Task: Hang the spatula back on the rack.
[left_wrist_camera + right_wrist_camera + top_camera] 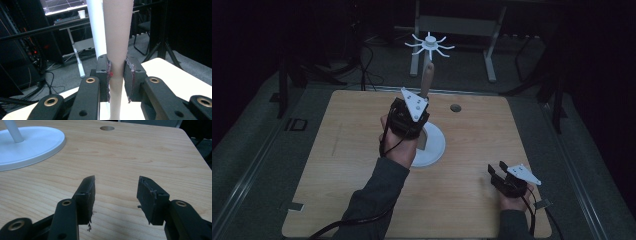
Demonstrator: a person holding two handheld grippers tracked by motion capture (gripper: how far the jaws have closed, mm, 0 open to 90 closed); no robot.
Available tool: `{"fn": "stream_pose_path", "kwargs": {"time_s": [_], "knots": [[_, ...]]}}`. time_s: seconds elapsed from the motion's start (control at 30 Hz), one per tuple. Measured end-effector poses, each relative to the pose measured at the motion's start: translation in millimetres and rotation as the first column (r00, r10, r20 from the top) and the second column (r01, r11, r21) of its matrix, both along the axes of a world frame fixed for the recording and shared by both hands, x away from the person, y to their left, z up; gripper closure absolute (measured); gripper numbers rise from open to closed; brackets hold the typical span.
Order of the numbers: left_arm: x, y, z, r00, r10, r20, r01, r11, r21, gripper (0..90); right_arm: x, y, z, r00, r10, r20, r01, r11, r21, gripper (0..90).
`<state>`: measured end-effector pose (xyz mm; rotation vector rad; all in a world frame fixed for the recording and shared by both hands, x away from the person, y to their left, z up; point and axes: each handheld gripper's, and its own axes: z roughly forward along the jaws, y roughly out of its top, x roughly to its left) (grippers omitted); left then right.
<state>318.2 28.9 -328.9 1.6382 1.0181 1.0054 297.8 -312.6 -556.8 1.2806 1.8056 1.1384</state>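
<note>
On the wooden table [362, 165] sits a white rack: round base [434, 145], thin pole [96, 27], spiky hook crown [430, 45] up top. Left gripper [117, 77] has its jaws clamped on a beige tapered handle [117, 37], upright right beside the pole, so I'd guess it's mid-hang and not on a hook yet. Right gripper [116, 195] rests near the table's front corner, jaws spread, holding nothing.

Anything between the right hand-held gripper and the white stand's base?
Nothing visible. The right hand-held gripper, open, faces bare wooden table; the white base lies ahead to its left, with no object between.
</note>
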Motion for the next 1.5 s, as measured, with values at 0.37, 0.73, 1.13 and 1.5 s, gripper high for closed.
{"fn": "stream_pose_path", "kwargs": {"time_s": [0.37, 0.73, 1.13, 1.5], "knots": [[2.3, -1.1, 5.9, 0.9998, 0.018, 0.012, -0.018, 0.9997, 0.014, 75.5, 0.0, -0.1, 0.0, 1.0, -0.001, 0.001, 0.001, 1.0, 0.002, 48.5], [8.5, -3.6, 8.6, 0.9985, 0.054, 0.013, -0.054, 0.9981, 0.029, 75.5, -0.2, -0.2, 0.0, 1.0, -0.001, 0.002, 0.001, 1.0, 0.001, 48.5], [15.7, -7.4, 6.7, 0.9969, 0.078, 0.012, -0.079, 0.9957, 0.049, 75.4, -0.2, -0.5, 0.2, 1.0, -0.001, 0.002, 0.001, 1.0, 0.002, 48.5], [19.0, -9.4, 5.9, 0.9957, 0.09, 0.02, -0.091, 0.9949, 0.043, 75.3, -0.2, -0.6, 0.2, 1.0, 0.002, 0.004, -0.002, 1.0, 0.004, 48.5]]}}
